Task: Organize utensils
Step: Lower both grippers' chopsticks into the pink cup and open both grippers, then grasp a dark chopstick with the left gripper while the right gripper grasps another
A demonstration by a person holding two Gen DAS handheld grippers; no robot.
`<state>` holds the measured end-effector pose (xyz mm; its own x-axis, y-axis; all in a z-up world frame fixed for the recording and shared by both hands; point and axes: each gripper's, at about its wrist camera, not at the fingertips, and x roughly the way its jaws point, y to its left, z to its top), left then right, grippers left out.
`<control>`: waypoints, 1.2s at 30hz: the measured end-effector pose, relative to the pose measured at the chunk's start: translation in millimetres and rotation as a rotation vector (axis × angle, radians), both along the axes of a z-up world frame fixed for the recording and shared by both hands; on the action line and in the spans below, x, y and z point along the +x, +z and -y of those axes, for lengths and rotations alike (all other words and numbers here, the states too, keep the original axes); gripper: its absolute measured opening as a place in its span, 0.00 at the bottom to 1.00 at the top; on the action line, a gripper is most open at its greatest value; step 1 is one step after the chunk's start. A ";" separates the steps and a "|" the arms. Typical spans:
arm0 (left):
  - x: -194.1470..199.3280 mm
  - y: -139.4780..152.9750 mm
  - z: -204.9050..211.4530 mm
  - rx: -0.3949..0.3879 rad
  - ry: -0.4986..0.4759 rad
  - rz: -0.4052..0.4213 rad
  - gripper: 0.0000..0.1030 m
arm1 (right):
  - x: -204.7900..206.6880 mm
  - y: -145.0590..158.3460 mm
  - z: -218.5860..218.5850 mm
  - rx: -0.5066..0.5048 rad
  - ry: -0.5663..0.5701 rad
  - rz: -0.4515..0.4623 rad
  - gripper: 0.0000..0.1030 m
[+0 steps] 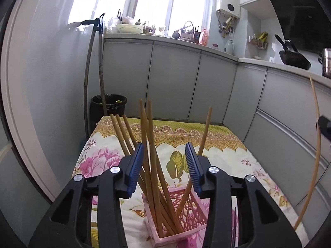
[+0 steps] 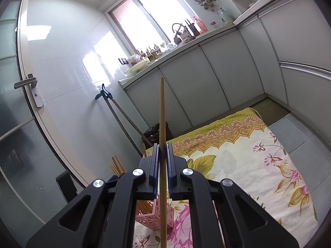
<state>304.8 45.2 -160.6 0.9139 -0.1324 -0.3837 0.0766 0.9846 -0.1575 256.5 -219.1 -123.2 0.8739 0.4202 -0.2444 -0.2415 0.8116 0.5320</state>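
Observation:
A pink lattice holder [image 1: 182,215] stands on the floral cloth and holds several wooden chopsticks [image 1: 153,165] that lean out of it. My left gripper [image 1: 164,155] is open, its blue pads either side of the leaning chopsticks, just above the holder. My right gripper [image 2: 163,157] is shut on a single upright chopstick [image 2: 161,111], above and to the right of the holder [image 2: 153,217]. That chopstick shows at the right edge of the left wrist view [image 1: 314,144], with part of the right gripper [image 1: 324,125].
The floral cloth [image 2: 238,155] covers a low surface in a kitchen corner. Grey cabinets [image 1: 175,78] stand behind and to the right. A black bin [image 1: 108,105] and two long-handled tools [image 1: 93,72] stand at the far left. A door [image 2: 24,103] is at the left.

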 end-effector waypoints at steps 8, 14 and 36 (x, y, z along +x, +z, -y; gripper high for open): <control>-23.1 41.6 -25.2 -0.074 0.106 -0.111 0.61 | 10.4 -6.3 -16.9 -0.016 0.004 -0.008 0.07; -18.0 12.0 -56.9 -0.154 0.182 -0.410 0.67 | 26.5 -4.8 -39.4 0.005 -0.002 0.005 0.07; -4.6 -2.4 -101.8 -0.258 0.236 -0.490 0.72 | 72.6 -46.3 -143.3 -0.148 -0.016 0.135 0.07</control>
